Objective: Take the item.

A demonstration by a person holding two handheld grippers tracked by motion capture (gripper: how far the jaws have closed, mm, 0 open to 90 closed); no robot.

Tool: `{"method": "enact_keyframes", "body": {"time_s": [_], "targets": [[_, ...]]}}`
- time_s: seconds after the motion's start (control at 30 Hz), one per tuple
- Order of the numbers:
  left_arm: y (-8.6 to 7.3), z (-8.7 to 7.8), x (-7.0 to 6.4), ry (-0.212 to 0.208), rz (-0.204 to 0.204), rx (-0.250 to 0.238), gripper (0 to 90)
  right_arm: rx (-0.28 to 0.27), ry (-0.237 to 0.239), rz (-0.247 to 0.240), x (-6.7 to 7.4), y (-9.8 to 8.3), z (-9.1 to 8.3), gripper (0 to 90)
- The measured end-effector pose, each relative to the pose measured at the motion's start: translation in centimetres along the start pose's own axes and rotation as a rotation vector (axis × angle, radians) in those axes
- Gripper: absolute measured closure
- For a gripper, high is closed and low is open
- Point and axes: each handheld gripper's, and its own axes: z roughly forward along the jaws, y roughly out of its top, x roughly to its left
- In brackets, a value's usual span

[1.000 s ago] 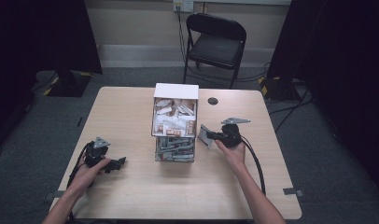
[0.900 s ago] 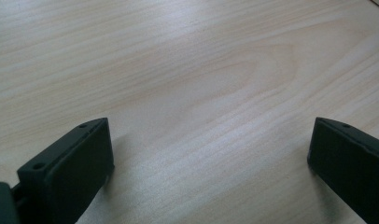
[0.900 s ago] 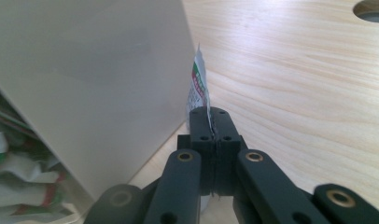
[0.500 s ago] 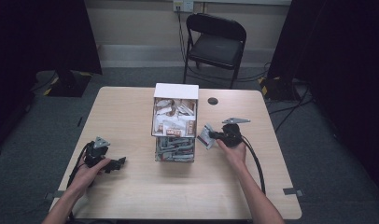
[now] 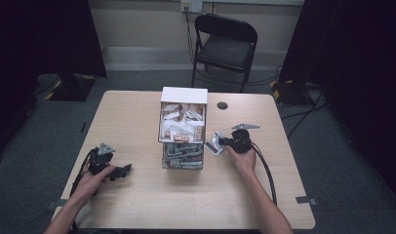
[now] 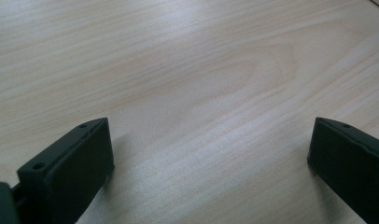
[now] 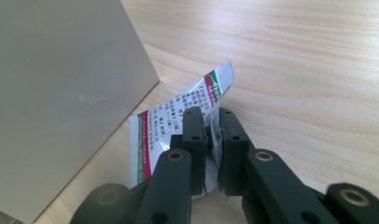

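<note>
Two tongs: the right tongs pinch one packet beside one box mid-counter. The left tongs gape wide, holding nothing, near the left edge.

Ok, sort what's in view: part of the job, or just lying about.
In the job:
right gripper, shut on a packet
white box of packets
clear bin in front of it

Lying about:
left gripper, open over bare table
chair
round hole cover
</note>
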Motion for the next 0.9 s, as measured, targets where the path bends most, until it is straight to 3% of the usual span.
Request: {"method": "enact_keyframes", "body": {"time_s": [0.63, 0.7, 0.9], "targets": [[-0.01, 0.01, -0.01, 0.001, 0.000, -0.002, 0.0, 0.008, -0.065, 0.004, -0.39, -0.30, 0.46, 66.7], [-0.01, 0.01, -0.01, 0.001, -0.001, -0.002, 0.0, 0.000, -0.075, 0.007, -0.46, -0.23, 0.36, 61.0], [-0.01, 0.01, 0.00, 0.001, 0.000, -0.002, 0.0, -0.018, -0.094, 0.012, -0.73, 0.03, -0.10, 56.6]]}}
